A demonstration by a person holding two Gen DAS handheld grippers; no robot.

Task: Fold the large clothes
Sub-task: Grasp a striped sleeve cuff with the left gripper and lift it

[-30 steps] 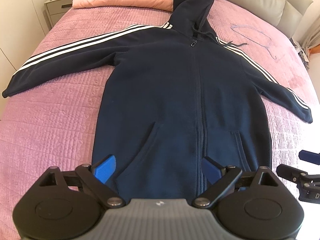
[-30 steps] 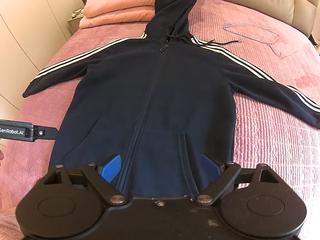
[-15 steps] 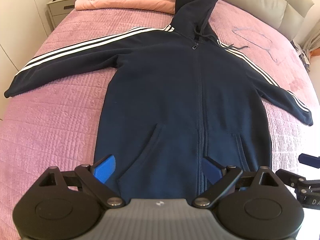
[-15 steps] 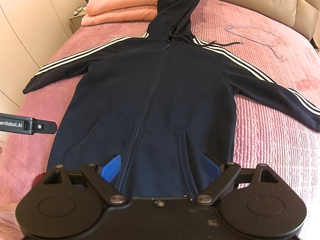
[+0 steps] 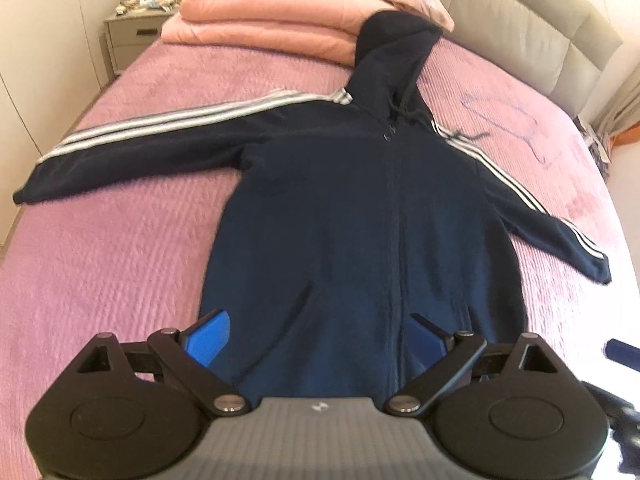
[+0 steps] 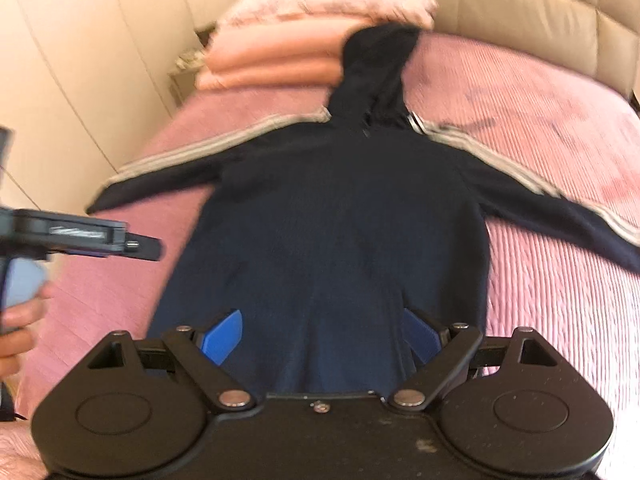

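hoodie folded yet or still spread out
Spread out: the hoodie lies flat on the bed, both sleeves out to the sides, hood up by the pillows.

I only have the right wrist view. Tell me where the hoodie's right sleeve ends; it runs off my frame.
Observer: The hoodie ends in a right cuff lying flat on the bedspread, near the bed's edge.
Operator: Report the left tool's jaws. I see it side-on only.
Observer: The left tool is open over the hoodie's lower part, gripping nothing.
Operator: Name that blur right of the hood.
Observer: A thin wire hanger, lying flat on the bedspread.
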